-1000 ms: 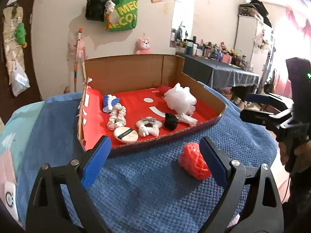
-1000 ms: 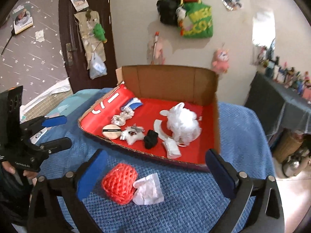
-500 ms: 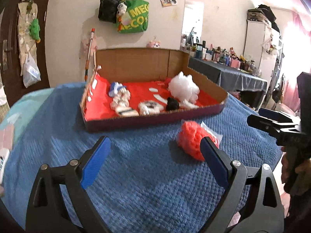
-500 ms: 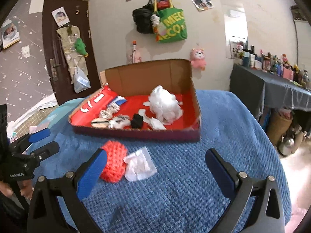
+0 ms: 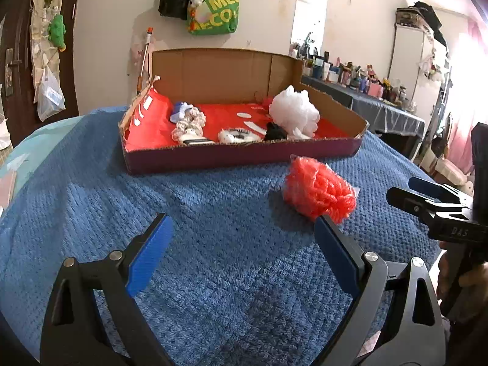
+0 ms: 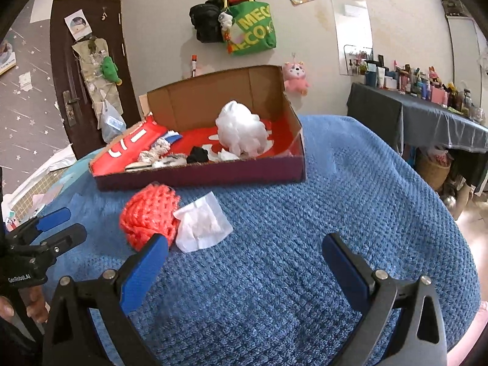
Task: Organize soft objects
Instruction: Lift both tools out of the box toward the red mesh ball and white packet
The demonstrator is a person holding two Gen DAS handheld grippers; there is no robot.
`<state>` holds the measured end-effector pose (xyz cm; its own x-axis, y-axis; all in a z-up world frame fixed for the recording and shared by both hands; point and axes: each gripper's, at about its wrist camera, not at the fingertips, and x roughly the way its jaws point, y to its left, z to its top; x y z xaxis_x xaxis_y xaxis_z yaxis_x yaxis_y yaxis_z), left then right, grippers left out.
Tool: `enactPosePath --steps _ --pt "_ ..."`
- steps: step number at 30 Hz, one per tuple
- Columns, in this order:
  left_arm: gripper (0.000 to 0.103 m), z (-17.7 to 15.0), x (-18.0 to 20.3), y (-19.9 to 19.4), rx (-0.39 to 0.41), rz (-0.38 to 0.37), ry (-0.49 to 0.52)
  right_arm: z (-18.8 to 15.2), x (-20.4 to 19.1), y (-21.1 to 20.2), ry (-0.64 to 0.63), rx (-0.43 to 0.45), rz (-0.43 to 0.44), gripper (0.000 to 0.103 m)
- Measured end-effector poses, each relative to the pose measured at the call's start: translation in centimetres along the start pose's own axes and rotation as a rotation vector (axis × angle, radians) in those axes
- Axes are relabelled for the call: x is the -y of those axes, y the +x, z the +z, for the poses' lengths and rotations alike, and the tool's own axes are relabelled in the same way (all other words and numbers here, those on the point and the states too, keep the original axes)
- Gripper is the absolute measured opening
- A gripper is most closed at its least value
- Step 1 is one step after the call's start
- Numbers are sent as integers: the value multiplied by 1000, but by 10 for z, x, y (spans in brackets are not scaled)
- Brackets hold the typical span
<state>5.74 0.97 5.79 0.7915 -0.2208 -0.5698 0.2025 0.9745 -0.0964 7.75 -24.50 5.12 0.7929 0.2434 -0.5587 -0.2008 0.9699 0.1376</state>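
Left wrist view: the left claw (image 5: pixel 241 241) is held released and empty, low over the blue blanket (image 5: pixel 213 274), nothing between its blue pads.
Right wrist view: the right claw (image 6: pixel 244 253) is likewise spread wide and empty above the same blanket; the left claw is seen at 9 o'clock of this frame.
Task's thing: a red mesh ball (image 6: pixel 149 215) is left outside the box, lying on the blanket just in front of the box's near wall, at about 10 o'clock from the right claw and 1 o'clock from the left claw.
Beside it: a white plastic wrapper (image 6: pixel 202 224) is seen touching the ball's right side.
Destination: a cardboard box (image 6: pixel 201 175) with a red floor already holds a white mesh pouf (image 6: pixel 241 134), a black scrunchie (image 6: pixel 197 155) and several pale scrunchies.
Step in hand: judged to be the approach to the last loose soft item; no grasp is yet made.
Next move: one claw would need to be brought astride the ball, closed gently on the yielding mesh without the wrapper being caught, then lifted over the low front wall.
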Motion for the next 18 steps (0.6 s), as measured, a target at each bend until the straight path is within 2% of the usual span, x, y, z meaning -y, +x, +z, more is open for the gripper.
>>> enactPosePath --steps 12,18 --pt "95 -1 -6 9 -28 17 -11 -7 -2 17 -14 -49 4 103" --pt "95 2 -11 8 -33 26 -15 2 -7 31 -40 -87 4 103"
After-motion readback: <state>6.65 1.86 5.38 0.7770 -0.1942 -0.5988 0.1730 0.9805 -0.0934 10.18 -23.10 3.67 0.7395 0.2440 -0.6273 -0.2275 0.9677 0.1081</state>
